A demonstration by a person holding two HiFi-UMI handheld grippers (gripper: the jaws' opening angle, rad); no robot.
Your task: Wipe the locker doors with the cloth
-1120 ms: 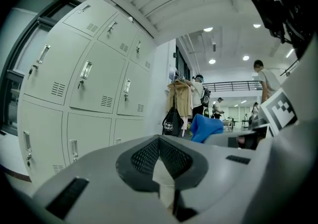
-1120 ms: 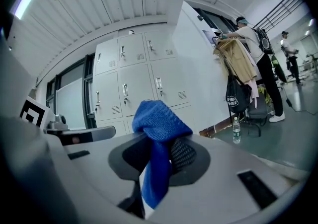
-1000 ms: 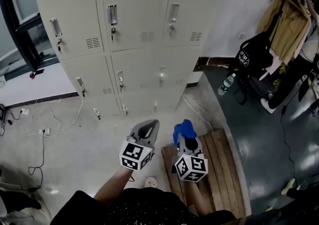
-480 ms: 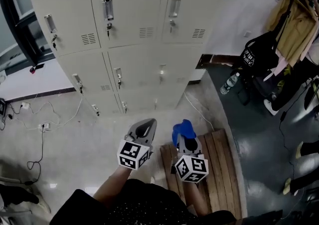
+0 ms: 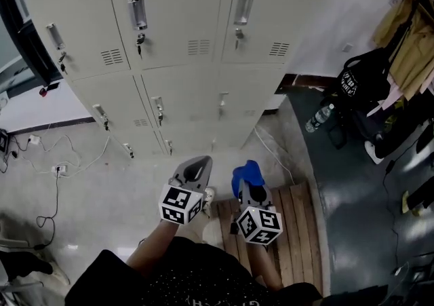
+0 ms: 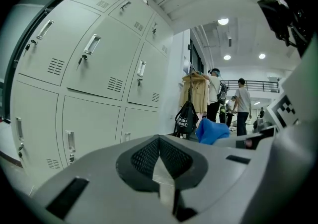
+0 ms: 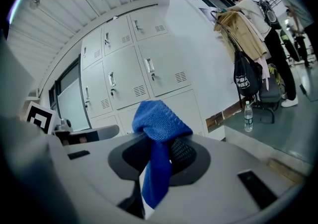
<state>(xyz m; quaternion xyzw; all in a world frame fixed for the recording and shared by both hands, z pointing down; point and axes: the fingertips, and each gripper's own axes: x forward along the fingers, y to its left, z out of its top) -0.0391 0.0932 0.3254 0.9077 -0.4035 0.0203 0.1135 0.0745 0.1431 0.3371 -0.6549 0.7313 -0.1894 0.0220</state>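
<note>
The blue terry cloth [image 7: 159, 121] is pinched between the fingers of the right gripper [image 7: 165, 144]. A bunched wad of it stands up past the fingertips and a tail hangs down inside. The left gripper [image 6: 160, 141] has its fingers pressed together with nothing between them. In the head view both grippers are held low in front of the person, well apart from the pale grey metal locker doors [image 5: 178, 36], so the step in hand looks like the approach and no wiping has begun.

To do it well, lead with the wad of cloth so that fabric meets the door first, not the hard fingertips. Press lightly and sweep in long, overlapping passes across one door at a time. The recessed silver handles [image 5: 137, 11] and the keys hanging below them could snag the cloth, so work around them. Keep the pinch firm, since a loose grip may let the cloth drag out, and keep the left gripper clear of the path.
</note>
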